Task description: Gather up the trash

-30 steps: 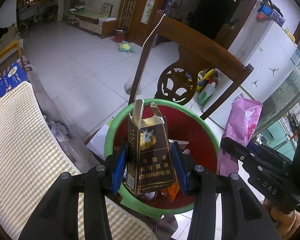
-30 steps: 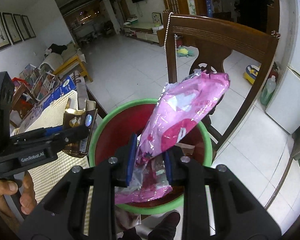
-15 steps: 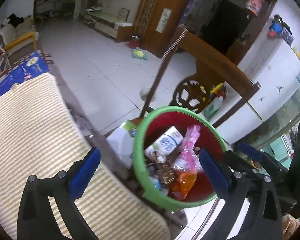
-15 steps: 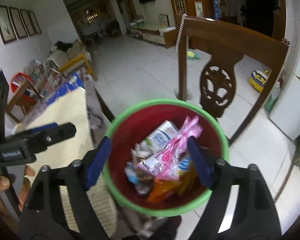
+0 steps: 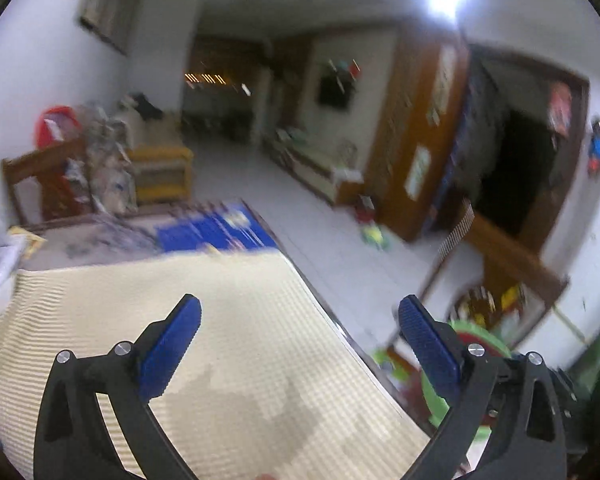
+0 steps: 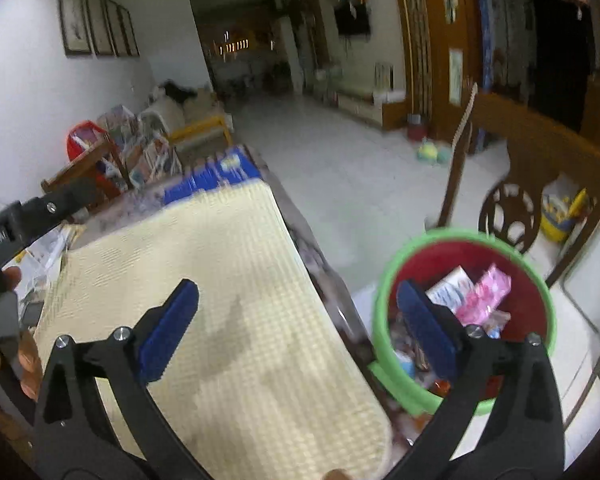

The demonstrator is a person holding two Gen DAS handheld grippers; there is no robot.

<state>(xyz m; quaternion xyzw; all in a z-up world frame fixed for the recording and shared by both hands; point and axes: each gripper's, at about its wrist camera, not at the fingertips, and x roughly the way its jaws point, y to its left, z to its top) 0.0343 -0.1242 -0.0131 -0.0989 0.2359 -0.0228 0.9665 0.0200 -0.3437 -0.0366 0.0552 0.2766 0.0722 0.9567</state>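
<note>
Beside bin (image 6: 466, 236), wooden chair (image 6: 540, 148), possibly toys (image 6: 430, 154)

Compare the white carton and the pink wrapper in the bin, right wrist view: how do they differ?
Colour: the white carton is white with blue print; the pink wrapper is bright pink. Form: the carton looks boxy and flat-faced; the wrapper is crumpled, shiny film. Place: the carton lies left of the wrapper, which lies nearer the bin's middle. Shared: both rest on top of the trash inside the red bin with the green rim, side by side, held by neither gripper.
</note>
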